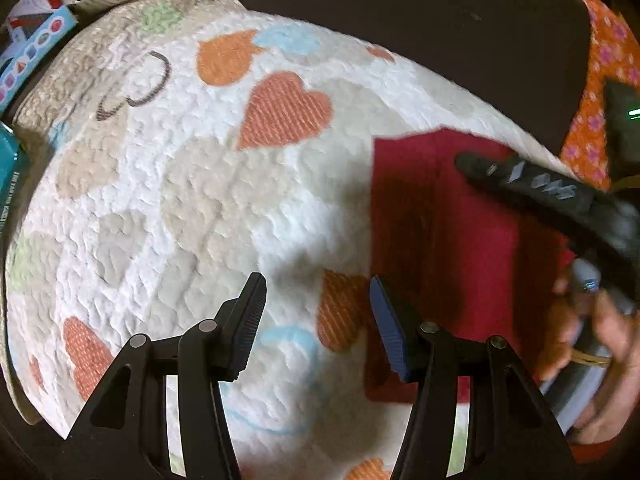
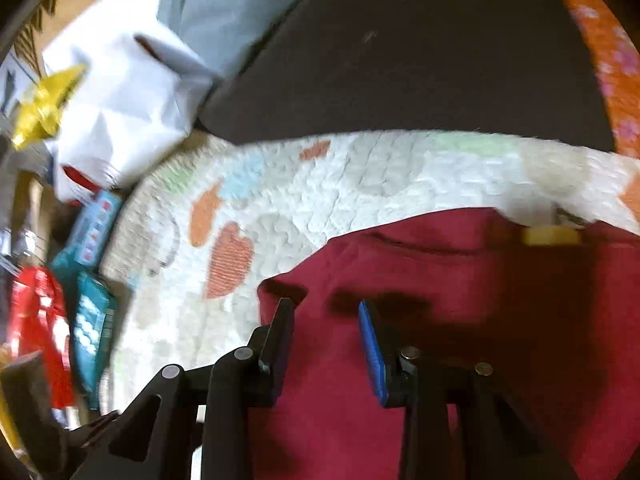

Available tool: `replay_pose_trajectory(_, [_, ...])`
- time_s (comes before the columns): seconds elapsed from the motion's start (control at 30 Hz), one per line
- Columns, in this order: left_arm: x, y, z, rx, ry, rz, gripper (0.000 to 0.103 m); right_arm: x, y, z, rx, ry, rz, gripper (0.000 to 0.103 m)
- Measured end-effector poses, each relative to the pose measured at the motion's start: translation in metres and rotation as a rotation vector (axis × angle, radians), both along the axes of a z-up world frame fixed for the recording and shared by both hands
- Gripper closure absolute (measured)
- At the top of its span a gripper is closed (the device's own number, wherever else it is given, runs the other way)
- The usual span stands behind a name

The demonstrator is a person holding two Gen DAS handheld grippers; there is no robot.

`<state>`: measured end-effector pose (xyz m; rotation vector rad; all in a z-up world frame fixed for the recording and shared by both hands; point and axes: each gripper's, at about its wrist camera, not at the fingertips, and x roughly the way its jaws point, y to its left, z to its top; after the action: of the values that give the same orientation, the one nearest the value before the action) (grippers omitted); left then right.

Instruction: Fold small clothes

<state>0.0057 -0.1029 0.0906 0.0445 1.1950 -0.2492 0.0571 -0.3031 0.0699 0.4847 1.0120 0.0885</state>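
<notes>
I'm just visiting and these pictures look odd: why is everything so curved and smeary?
Left wrist view: the fisheye lens bulges the heart-patterned blanket; the right gripper and hand are motion-blurred; soft shadows fall on the red garment. Right wrist view: smeared throughout, worst at the left-edge clutter; the right gripper shadows the cloth.

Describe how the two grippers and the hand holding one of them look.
Both the left gripper and the right gripper have black angular linkage arms with round silver pins. Each carries one black ribbed pad and one blue ribbed pad. The bare hand grips a grey handle; no sleeve is visible.
</notes>
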Motion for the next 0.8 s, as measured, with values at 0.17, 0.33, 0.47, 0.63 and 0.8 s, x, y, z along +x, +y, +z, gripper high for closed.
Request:
replay_pose_trajectory(0.17, [0.005,-0.001,0.002,0.019,-0.023,-0.025,0.049,0.016,-0.001,-0.023,0.016,0.010,-0.035,0.071])
replay_pose_trajectory(0.33, [0.007,-0.002,0.001,0.001,-0.006,-0.031,0.049,0.021,-0.003,-0.020,0.019,0.038,-0.051,0.070])
replay_pose_trajectory(0.47, [0.007,-0.003,0.003,0.007,-0.018,-0.035,0.049,0.029,0.019,-0.018,-0.087,0.055,-0.010,0.062])
replay_pose_trajectory(0.63, [0.011,0.004,0.002,0.006,-0.010,-0.010,0.049,0.025,0.026,-0.014,-0.213,0.016,0.023,0.095])
replay_pose_trajectory(0.8, [0.014,0.012,0.008,-0.034,-0.016,0.028,0.049,0.015,0.017,0.021,-0.111,-0.118,0.016,0.099])
